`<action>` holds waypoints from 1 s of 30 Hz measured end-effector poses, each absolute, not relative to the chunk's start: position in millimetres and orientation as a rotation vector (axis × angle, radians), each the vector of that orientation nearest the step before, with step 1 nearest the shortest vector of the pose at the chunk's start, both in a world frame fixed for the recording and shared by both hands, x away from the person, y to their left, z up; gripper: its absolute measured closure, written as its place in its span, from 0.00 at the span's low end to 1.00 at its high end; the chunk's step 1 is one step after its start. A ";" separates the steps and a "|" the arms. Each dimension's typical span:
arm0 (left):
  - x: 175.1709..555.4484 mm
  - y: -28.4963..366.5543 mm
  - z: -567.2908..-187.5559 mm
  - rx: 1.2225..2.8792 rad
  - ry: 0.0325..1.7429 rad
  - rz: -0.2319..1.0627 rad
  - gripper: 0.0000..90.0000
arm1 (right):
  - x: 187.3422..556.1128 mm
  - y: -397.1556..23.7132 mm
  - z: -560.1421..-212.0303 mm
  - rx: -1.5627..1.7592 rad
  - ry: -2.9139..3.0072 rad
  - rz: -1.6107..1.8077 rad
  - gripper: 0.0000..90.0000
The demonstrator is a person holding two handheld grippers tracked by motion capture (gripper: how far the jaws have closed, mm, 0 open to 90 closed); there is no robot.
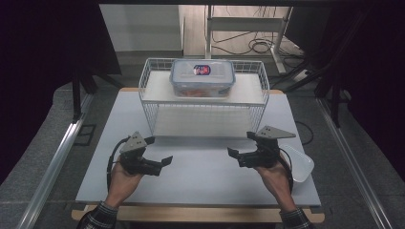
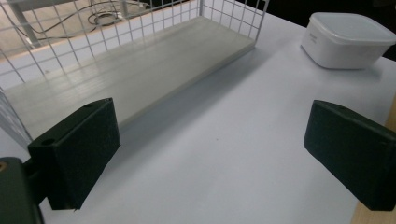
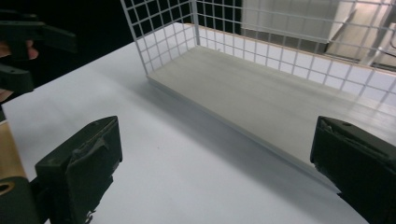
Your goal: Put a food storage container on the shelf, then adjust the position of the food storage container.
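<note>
A white wire rack point(image 1: 148, 76) with two shelf boards stands at the back middle of the white table point(image 1: 200, 176). On its top board sits a clear food box with a blue-edged lid point(image 1: 202, 78). Its lower board point(image 2: 135, 70) is bare. My left gripper point(image 1: 159, 150) hovers open in front of the rack's left end, nothing between its jaws point(image 2: 210, 154). My right gripper point(image 1: 241, 144) is open too, in front of the rack's right end, and holds nothing point(image 3: 215, 163). A white lidded tub point(image 1: 298, 162) rests by my right hand, and is also seen from the left gripper point(image 2: 345, 39).
Wire mesh walls point(image 3: 159, 32) close the rack's ends and back; its front is open. The other gripper point(image 3: 28, 51) appears far left in the right gripper view. Dark curtains flank the table; cables and a frame lie on the floor point(image 1: 258, 45) behind.
</note>
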State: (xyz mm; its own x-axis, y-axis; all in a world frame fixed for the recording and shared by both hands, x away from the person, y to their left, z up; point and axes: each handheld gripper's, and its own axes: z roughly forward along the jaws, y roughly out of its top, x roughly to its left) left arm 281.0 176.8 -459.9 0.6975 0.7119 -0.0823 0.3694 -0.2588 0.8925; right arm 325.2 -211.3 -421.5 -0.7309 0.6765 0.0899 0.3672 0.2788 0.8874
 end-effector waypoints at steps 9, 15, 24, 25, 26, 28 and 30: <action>270.2 178.9 -483.8 1.885 0.878 0.450 0.04 | 311.5 -217.7 -443.3 0.973 2.262 1.427 0.02; 260.5 180.2 -496.3 1.929 0.885 0.481 0.04 | 302.9 -221.6 -457.1 0.973 2.273 1.481 0.02; 254.9 185.4 -505.1 1.964 0.931 0.479 0.05 | 295.7 -220.4 -475.6 1.019 2.315 1.396 0.02; 254.4 186.1 -504.7 1.958 0.934 0.481 0.05 | 295.4 -221.2 -477.4 1.033 2.313 1.380 0.02; 254.5 186.4 -504.8 1.957 0.935 0.483 0.05 | 295.5 -221.5 -477.6 1.037 2.312 1.370 0.01; 255.1 187.1 -505.5 1.956 0.938 0.486 0.05 | 295.4 -222.3 -477.1 1.046 2.303 1.347 0.01; 255.6 187.6 -506.5 1.959 0.943 0.484 0.05 | 296.7 -223.3 -477.2 1.063 2.302 1.311 0.00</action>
State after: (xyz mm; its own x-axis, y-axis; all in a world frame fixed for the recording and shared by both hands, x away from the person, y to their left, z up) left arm 255.6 187.6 -506.5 0.6353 0.7718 -0.0276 0.4273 -0.3215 0.8450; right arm 296.7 -223.3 -477.2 -0.6876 0.7181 0.1072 0.4585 0.3150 0.8310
